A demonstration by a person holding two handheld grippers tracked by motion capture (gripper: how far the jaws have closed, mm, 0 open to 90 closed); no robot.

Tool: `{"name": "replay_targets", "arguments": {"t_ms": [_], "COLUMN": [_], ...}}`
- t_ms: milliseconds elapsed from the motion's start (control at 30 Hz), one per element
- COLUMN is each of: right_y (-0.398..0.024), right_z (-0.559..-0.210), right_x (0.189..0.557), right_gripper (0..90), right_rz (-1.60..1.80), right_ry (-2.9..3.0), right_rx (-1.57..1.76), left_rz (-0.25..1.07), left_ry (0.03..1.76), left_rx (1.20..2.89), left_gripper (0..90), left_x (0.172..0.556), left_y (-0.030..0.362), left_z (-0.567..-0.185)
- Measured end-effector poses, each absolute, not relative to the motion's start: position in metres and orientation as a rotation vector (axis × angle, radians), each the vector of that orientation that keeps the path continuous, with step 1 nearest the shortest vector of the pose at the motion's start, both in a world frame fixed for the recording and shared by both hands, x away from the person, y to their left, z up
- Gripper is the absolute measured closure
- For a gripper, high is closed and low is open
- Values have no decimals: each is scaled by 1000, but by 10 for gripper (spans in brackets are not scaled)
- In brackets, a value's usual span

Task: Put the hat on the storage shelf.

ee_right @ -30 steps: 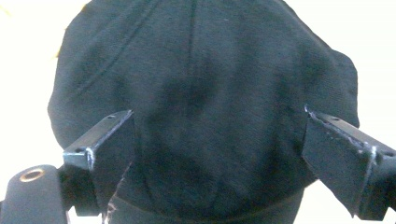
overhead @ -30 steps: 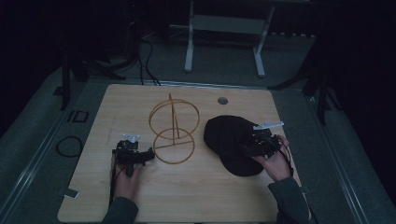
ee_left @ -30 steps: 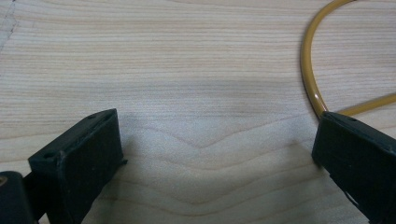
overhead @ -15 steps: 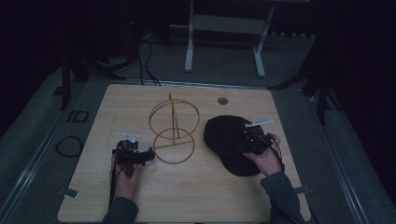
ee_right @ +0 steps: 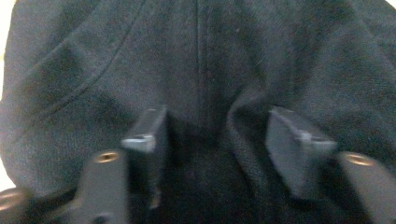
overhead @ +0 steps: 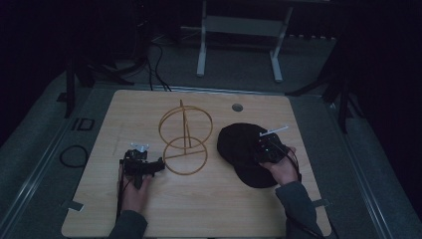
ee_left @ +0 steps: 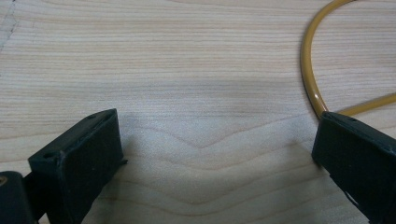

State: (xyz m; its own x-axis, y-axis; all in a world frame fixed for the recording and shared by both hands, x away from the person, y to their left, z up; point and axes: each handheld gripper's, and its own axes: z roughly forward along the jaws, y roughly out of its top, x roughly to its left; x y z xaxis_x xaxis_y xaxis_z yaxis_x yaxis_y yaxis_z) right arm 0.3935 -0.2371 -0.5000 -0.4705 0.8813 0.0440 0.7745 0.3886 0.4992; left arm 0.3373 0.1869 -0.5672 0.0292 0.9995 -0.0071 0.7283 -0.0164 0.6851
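Observation:
A black cap (overhead: 239,144) lies on the right half of the wooden table (overhead: 209,214). My right gripper (overhead: 258,148) is pressed down into its crown. In the right gripper view the cap's cloth (ee_right: 196,60) bulges in a fold between the jaws of the right gripper (ee_right: 217,140). Those jaws have just been closing, but a wide gap remains and the pads do not pinch the cloth. A yellow wire stand (overhead: 185,134) of two rings on a post stands mid-table. My left gripper (overhead: 158,167) rests open at its base ring (ee_left: 309,70), with bare wood between the jaws (ee_left: 215,154).
A small round hole (overhead: 237,107) sits near the table's far edge. Cables and a white frame stand on the dark floor behind the table. The person's hands and sleeves come in from the near edge.
The right hand has moved left and down onto the cap, and its jaws stand narrower than before. The left gripper has stayed put.

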Motion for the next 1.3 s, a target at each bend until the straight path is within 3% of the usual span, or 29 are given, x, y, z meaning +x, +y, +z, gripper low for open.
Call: {"name": "replay_targets", "arguments": {"t_ms": [33, 67, 200, 267, 300, 400, 1300], "right_y": [-237, -236, -236, -236, -237, -241, -245], "right_z": [-500, -502, -502, -502, -501, -498, -448], "right_x": [394, 394, 395, 395, 395, 396, 385], "right_gripper": [429, 522, 651, 651, 779, 830, 853], "right_rz": [682, 659, 625, 625, 615, 651, 877], "right_ry": [2419, 2432, 2468, 2468, 2484, 2501, 2487], "right_rx": [1470, 1451, 1439, 1439, 1445, 1469, 1380], "left_rz": [687, 687, 686, 687, 686, 687, 687], "left_ry": [1751, 1751, 1751, 1751, 1751, 1751, 1750], "left_rx": [1798, 1798, 1798, 1798, 1798, 1798, 1797], "left_gripper": [12, 12, 12, 12, 12, 12, 12], "left_x": [337, 337, 337, 337, 337, 337, 337], "left_y": [187, 187, 187, 187, 187, 187, 187], "left_z": [-567, -567, -567, -567, -567, -567, -567]}}
